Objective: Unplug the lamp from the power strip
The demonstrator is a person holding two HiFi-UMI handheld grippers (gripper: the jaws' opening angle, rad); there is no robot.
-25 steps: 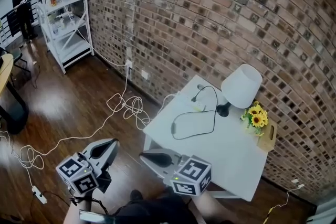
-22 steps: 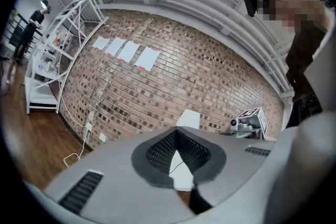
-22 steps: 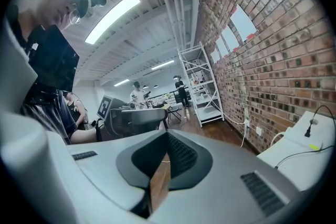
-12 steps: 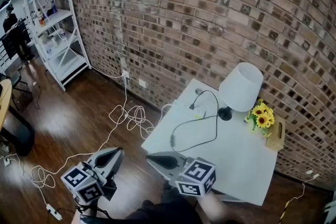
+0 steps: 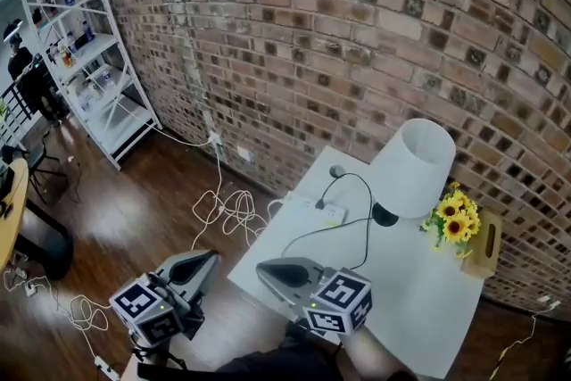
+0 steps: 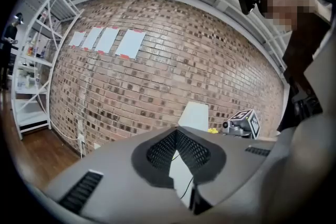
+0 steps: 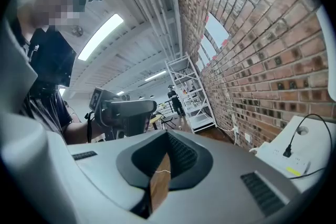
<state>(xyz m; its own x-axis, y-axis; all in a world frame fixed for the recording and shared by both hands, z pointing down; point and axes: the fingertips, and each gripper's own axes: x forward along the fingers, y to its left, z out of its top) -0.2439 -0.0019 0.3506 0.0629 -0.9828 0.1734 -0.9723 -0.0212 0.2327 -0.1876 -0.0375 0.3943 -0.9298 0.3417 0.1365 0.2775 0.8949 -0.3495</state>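
Found black plug [image 5: 318,203] seated in white strip [image 5: 335,213] at table [image 5: 419,303] left edge; lamp [image 5: 412,167] on table, wall side. Judged plug small, rigid, tight in socket; strip light, liable to lift. Advise pinching plug body, not limp cord [image 5: 369,214], while pinning strip. Noted left gripper [image 5: 207,260] and right gripper [image 5: 265,267] off table near edge, jaws together, empty. Shown close in right gripper view alone: plug and sockets; in left gripper view, only lampshade
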